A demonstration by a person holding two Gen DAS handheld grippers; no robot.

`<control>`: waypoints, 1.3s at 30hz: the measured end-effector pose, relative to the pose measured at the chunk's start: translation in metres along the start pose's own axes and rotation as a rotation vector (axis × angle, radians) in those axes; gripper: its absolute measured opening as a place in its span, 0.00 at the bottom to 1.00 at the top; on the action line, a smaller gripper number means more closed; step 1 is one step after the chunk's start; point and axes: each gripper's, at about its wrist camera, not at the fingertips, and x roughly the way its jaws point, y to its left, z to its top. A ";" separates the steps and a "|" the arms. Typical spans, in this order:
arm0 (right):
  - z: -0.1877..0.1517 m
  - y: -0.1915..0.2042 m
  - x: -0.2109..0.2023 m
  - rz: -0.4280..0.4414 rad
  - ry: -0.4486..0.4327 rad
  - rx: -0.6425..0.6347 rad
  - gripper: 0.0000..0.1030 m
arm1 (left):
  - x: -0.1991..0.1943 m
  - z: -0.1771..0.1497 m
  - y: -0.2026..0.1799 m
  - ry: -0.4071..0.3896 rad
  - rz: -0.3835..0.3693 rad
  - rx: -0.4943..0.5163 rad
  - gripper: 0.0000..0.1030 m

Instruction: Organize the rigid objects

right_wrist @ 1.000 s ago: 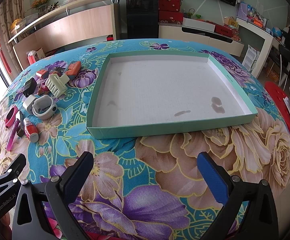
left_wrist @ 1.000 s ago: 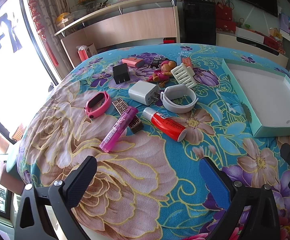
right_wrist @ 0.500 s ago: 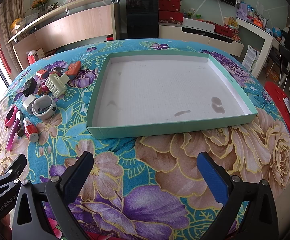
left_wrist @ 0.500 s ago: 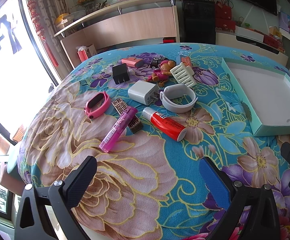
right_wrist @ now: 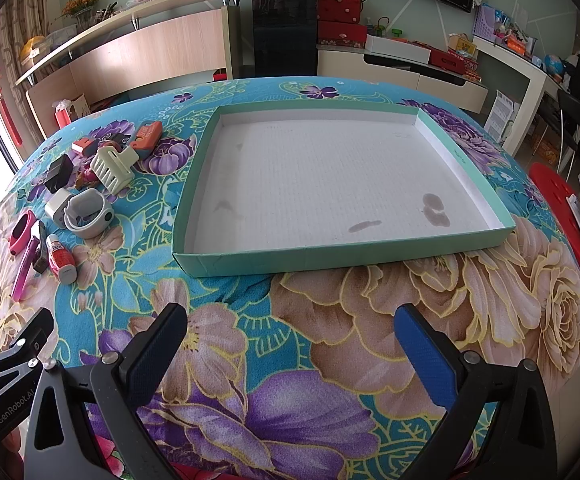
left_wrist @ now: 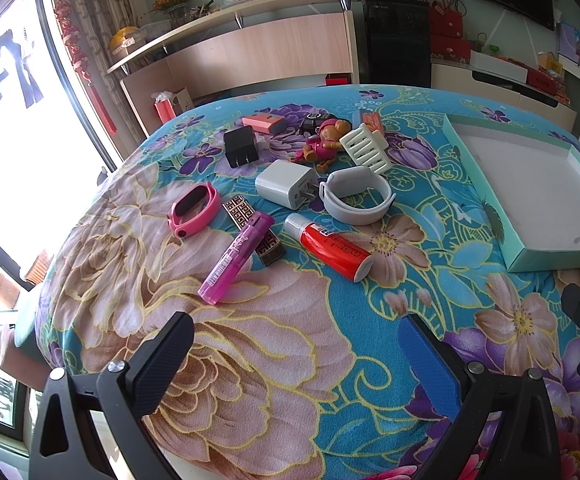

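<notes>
A cluster of small objects lies on the floral cloth: a purple lighter (left_wrist: 235, 257), a red glue bottle (left_wrist: 332, 247), a pink wristband (left_wrist: 191, 209), a grey watch band (left_wrist: 356, 201), a white charger (left_wrist: 285, 183), a black charger (left_wrist: 241, 147), a cream comb-like clip (left_wrist: 366, 149) and a toy figure (left_wrist: 324, 142). A shallow green tray (right_wrist: 249, 261) with a white floor stands to their right, with nothing in it. My left gripper (left_wrist: 296, 354) is open and empty, short of the lighter. My right gripper (right_wrist: 290, 346) is open and empty, before the tray's near wall.
A patterned bar (left_wrist: 255, 229) lies under the lighter. A pink eraser-like block (left_wrist: 263, 122) and an orange item (right_wrist: 148, 136) lie at the back. A red stool (right_wrist: 562, 216) with a phone stands right of the table. Shelves and cabinets line the far wall.
</notes>
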 end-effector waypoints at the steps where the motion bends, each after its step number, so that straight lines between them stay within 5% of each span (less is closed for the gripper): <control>1: 0.000 0.000 0.000 0.000 0.000 0.000 1.00 | 0.000 0.000 0.000 0.000 0.000 0.000 1.00; 12: -0.002 -0.003 0.000 0.006 0.001 0.004 1.00 | -0.005 0.002 0.013 -0.007 -0.051 -0.039 1.00; 17: 0.011 0.002 -0.017 0.090 -0.054 0.009 1.00 | -0.001 0.018 0.040 -0.010 -0.030 -0.041 1.00; 26: 0.038 0.068 -0.015 0.248 -0.067 -0.109 1.00 | 0.026 0.021 0.089 0.035 -0.044 -0.125 1.00; 39: 0.036 0.130 0.026 0.323 0.031 -0.204 1.00 | 0.066 0.030 0.090 0.057 -0.100 -0.032 0.84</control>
